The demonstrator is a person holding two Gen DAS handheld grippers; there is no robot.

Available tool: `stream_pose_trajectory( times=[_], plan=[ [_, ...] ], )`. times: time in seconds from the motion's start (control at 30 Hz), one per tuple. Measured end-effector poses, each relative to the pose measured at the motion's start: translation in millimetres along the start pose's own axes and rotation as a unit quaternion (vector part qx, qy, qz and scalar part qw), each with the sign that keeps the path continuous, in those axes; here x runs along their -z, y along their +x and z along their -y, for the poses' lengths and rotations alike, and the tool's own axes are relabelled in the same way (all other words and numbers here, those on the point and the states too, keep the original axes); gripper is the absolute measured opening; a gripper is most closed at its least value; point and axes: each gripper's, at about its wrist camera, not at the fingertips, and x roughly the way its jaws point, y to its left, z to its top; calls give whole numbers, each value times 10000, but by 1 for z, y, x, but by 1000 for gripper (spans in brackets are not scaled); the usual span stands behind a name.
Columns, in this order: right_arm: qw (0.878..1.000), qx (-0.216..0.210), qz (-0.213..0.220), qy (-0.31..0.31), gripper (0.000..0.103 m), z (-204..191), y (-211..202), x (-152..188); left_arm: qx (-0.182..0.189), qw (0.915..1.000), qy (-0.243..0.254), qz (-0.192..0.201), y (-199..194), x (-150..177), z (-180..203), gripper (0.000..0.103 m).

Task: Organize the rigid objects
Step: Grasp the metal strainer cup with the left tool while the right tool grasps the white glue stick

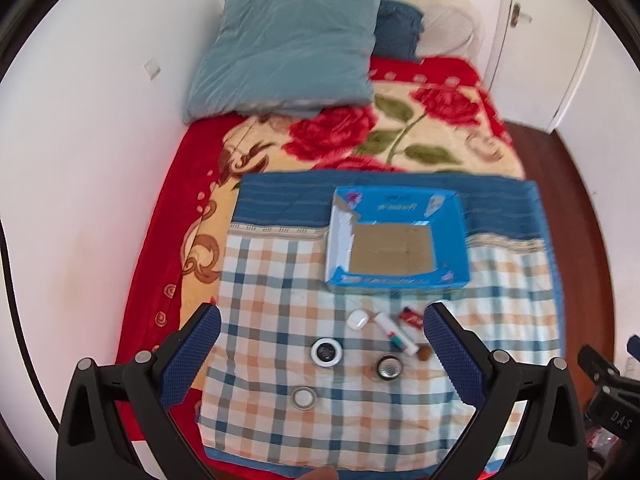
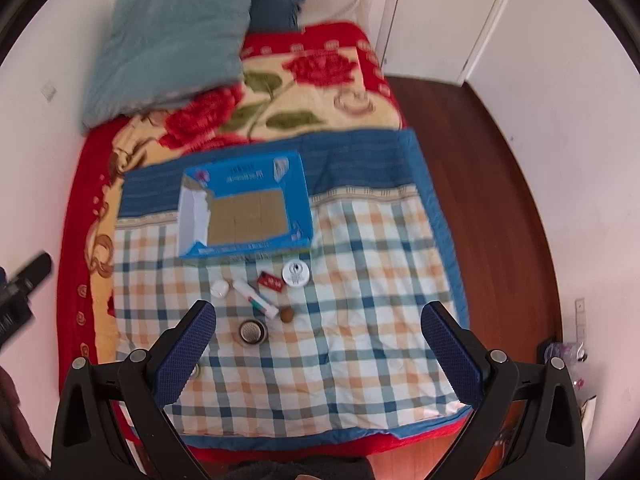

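Observation:
An empty blue cardboard box (image 1: 452, 240) (image 2: 298, 200) lies open on a checked cloth (image 1: 280, 280) (image 2: 360, 320) on the bed. In front of it lie small items: a white case (image 1: 357, 319) (image 2: 219, 289), a white tube (image 1: 396, 334) (image 2: 256, 299), a red packet (image 1: 412, 317) (image 2: 271, 280), a brown ball (image 1: 425, 353) (image 2: 287, 315), a metal strainer cup (image 1: 389, 368) (image 2: 252, 332), a white ring lid (image 1: 327, 352), a flat metal lid (image 1: 305, 398) and a white round tin (image 2: 295, 273). My left gripper (image 1: 322, 344) and right gripper (image 2: 318, 340) are open, empty, above the cloth.
A blue-grey pillow (image 1: 288, 44) (image 2: 168, 36) and a folded blue blanket (image 1: 398, 28) lie at the head of the bed on a rose blanket (image 1: 400, 128). White wall runs along the left. Wooden floor (image 2: 480, 160) and white doors (image 2: 440, 8) are at right.

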Motion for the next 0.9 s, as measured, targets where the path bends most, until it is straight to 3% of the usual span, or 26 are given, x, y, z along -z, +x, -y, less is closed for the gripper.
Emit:
stream_pose_trajectory(
  times=[0.27, 0.5, 0.73, 0.9],
  plan=[
    [9971, -164, -748, -50, 103, 2, 162, 17, 4, 9942, 172, -1062, 158, 29, 5, 103],
    [9912, -451, -1241, -19, 103, -17, 318, 24, 152, 9853, 131, -1696, 276, 70, 23, 102],
    [9854, -412, -1642, 161, 103, -14, 449, 37, 766, 9624, 86, -2604, 363, 145, 75, 99],
    [9846, -248, -1728, -49, 103, -6, 480, 65, 1002, 9481, 168, -3014, 403, 189, 110, 98]
  ],
)
